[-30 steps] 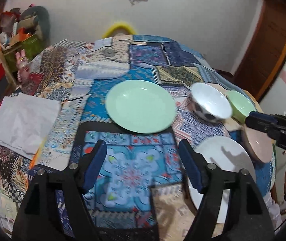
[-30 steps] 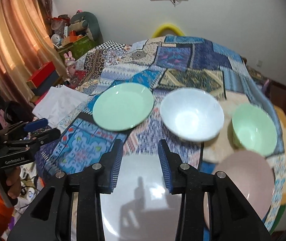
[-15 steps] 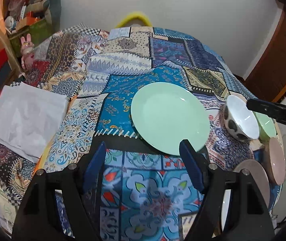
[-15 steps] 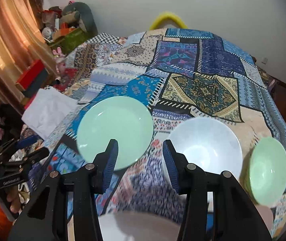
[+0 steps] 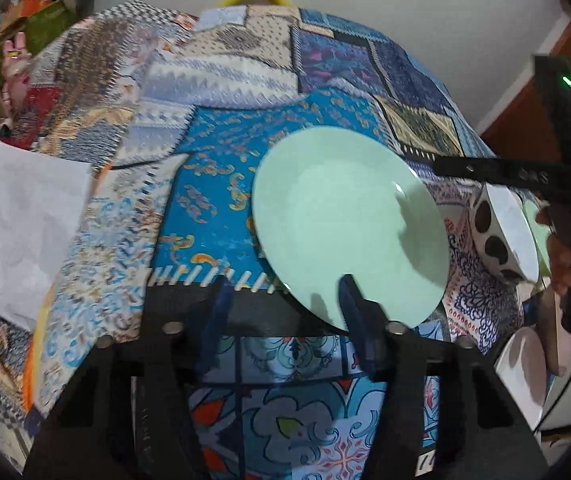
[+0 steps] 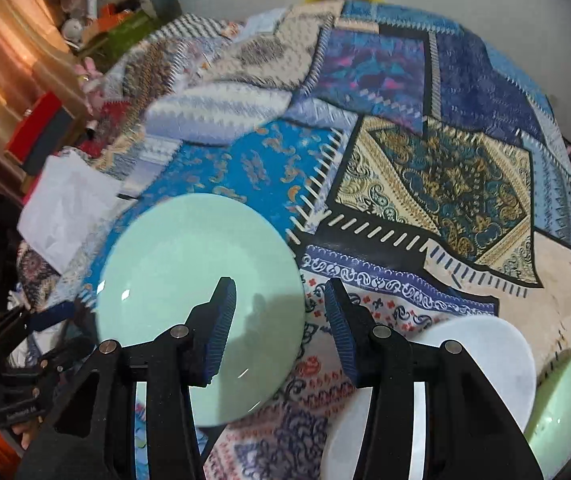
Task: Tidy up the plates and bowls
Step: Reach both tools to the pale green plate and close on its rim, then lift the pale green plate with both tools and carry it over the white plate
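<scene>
Right, left wrist view first. The round pale-green plate (image 5: 349,228) lies flat on the patchwork batik tablecloth (image 5: 221,208), centre-right of frame, near rim nearest us. Our left gripper (image 5: 285,312) sits at bottom centre w/ its jaws partly apart. They've just been closing, and nothing's pinched: the right blue pad overlaps the plate's near rim, the left pad is over bare cloth. We judge that's a line-up for an edge grab, since a flat plate gives only its rim to bite. At right edge sits the white bowl w/ dark spots (image 5: 501,232), tilted, w/ the other tool's black bar above it. A white plate (image 5: 525,372) shows at lower right; a crumpled white paper sheet (image 5: 17,224) at left.

Now right wrist view. Same green plate (image 6: 201,304) fills lower left. Our right gripper (image 6: 281,320) is bottom centre, jaws apart approx a third of their range, holding nothing. Left pad hangs over the plate's inside, right pad over cloth, so the plate's right edge falls btwn them. Looks like both tools bracket the plate from opposite sides. White bowl (image 6: 489,364) and a pale-green bowl (image 6: 565,404) wait at lower right, touching or nearly so; can't tell which. White plate (image 6: 345,440) is mostly hidden behind the gripper frame. Nothing's stacked yet, as far as we see.
</scene>
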Tool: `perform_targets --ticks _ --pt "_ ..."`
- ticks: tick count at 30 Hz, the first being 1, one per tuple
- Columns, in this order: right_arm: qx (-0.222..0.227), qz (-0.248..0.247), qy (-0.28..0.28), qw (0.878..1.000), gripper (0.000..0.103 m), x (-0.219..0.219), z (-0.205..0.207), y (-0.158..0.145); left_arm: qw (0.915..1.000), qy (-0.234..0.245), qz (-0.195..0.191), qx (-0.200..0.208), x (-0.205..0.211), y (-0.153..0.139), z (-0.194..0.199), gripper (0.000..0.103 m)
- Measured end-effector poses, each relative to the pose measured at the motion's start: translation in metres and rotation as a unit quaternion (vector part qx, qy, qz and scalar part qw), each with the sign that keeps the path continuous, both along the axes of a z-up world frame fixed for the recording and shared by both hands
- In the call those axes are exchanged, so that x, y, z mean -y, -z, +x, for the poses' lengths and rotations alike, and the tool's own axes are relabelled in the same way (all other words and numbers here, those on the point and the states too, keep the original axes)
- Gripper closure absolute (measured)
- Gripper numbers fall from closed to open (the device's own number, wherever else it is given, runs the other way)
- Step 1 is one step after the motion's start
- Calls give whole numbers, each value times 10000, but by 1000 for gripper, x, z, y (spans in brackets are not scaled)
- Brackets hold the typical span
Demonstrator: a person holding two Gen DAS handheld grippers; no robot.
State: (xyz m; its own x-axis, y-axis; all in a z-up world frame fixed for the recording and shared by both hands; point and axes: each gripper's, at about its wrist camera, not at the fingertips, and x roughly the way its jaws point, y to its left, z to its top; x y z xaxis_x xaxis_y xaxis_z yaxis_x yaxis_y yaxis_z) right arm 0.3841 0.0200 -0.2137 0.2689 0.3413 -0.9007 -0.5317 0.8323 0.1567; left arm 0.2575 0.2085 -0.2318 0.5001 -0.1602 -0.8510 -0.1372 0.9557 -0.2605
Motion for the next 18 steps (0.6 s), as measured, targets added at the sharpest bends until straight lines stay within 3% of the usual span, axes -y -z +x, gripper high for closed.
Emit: perform_targets --ticks 4,7,8,9,18 --pt "-188 -52 38 9998 67 -3 8 8 9997 71 -162 -152 0 13 7 68" --pt "-274 -189 -14 9994 68 -10 11 14 9998 87 -175 -101 -2 14 7 72" --pt "-319 -277 -30 9991 74 -13 12 17 9997 103 -199 -100 -3 14 8 75" --pt "-375 -330 -64 9987 78 -15 13 19 9996 126 -229 -102 -3 14 9 76" --pt "-651 -398 -75 9971 79 -23 25 32 9990 299 -300 -137 1 19 18 80"
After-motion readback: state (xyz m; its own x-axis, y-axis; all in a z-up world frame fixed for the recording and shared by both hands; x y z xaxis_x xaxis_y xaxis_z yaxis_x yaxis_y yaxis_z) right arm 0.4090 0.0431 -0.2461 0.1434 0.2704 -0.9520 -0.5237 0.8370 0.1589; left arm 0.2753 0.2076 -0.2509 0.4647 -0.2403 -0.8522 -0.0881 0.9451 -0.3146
